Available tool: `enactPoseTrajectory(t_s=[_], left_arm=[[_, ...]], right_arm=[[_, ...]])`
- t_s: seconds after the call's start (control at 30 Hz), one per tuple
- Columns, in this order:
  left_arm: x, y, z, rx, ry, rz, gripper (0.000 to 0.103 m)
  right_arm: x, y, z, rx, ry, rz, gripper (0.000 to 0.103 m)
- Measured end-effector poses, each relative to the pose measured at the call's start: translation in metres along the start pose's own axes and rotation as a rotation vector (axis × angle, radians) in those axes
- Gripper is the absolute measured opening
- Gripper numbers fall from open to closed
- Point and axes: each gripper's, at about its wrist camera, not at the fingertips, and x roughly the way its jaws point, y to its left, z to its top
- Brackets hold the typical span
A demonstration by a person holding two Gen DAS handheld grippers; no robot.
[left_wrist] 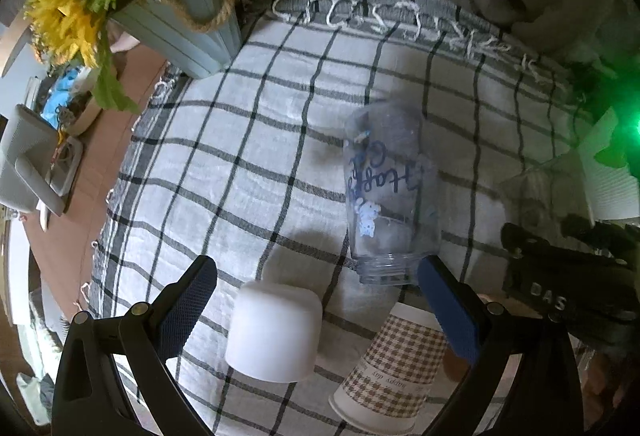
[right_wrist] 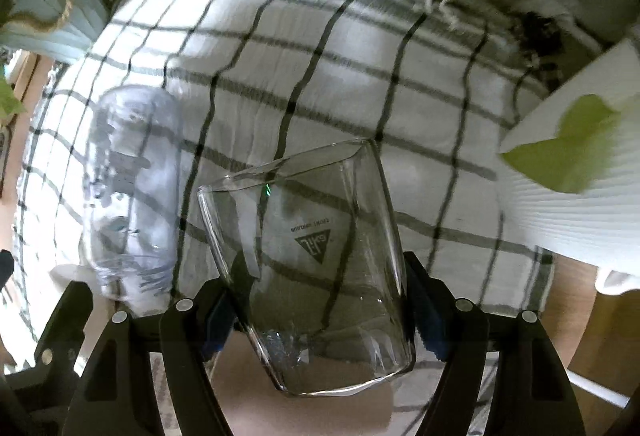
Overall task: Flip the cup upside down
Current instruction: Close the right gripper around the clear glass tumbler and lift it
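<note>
Checked cloth (left_wrist: 280, 139) is lying spread under both claws, covering the desk. Ahead and left of the left claw (left_wrist: 316, 300), a sunflower pot (left_wrist: 188, 31) is standing at the cloth's corner. The right claw (right_wrist: 320, 304) is gripping a clear glass (right_wrist: 312, 268) between its blue pads, the printed logo reading upside down. The left claw is gaping open, holding nothing; a white cup (left_wrist: 274, 332) is sitting inverted between its fingers, a houndstooth cup (left_wrist: 396, 364) just right, a printed bottle (left_wrist: 386, 195) just ahead.

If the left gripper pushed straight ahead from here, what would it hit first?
Probably the white cup, inverted on the checked cloth between the open left gripper fingers. Depth is uncertain; it might pass above it.
</note>
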Motion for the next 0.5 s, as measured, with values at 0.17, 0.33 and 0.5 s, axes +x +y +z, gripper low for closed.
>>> enactPoseTrajectory(t_s=[0.17,0.33,0.5], left_arm=[[-0.012,0.008,0.0,0.02,-0.021,-0.026,0.102],[-0.021,0.014,-0.006,0.057,-0.033,-0.051,0.103],[-0.03,0.026,-0.016,0.097,-0.051,-0.072,0.103]], right_arm=[[-0.033,-0.005,-0.013,0.056,-0.044,0.002,0.074],[-0.062,-0.008,-0.03,0.085,-0.074,0.007,0.074],[-0.084,-0.006,-0.057,0.147,-0.093,0.01,0.074]])
